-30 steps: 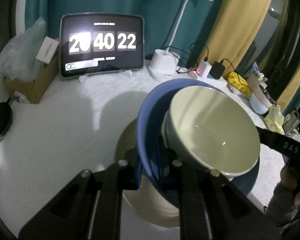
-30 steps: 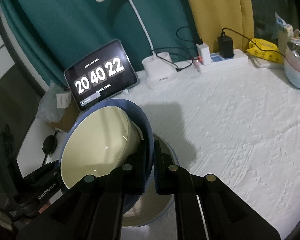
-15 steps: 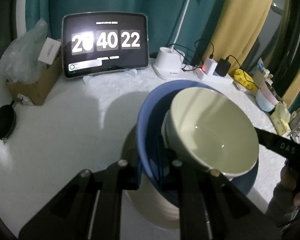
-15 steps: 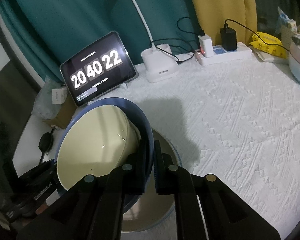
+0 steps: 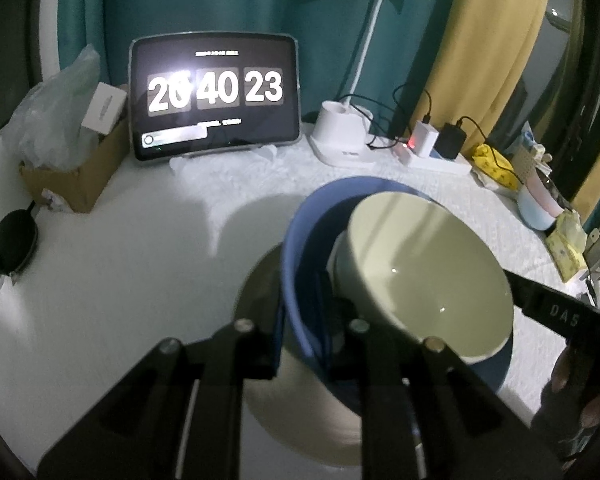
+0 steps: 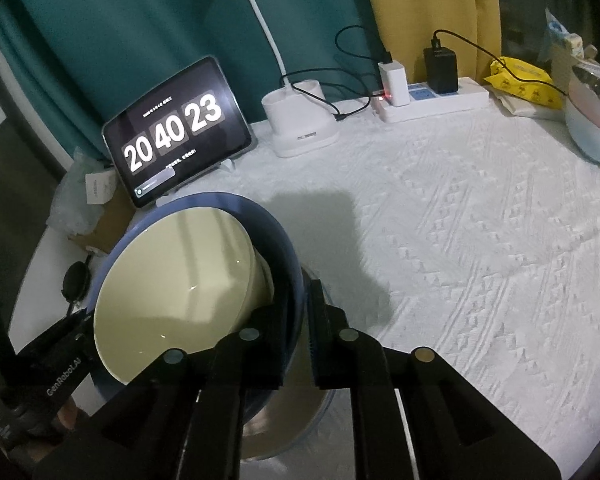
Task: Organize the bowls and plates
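Our left gripper (image 5: 304, 320) and right gripper (image 6: 300, 320) each pinched the blue bowl's (image 5: 296, 248) rim from opposite sides, and both jaws were just beginning to open. A cream bowl (image 5: 420, 280) sat tilted inside it, above a plate (image 5: 300, 408) on the bench (image 6: 480, 240). Behind stood a tablet clock (image 5: 216, 96).

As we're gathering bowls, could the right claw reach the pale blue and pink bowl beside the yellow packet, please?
Probably not yet: the right claw, jaws opening, straddles the rim of the deep blue ceramic bowl, though the white tablecloth beyond lies bare.
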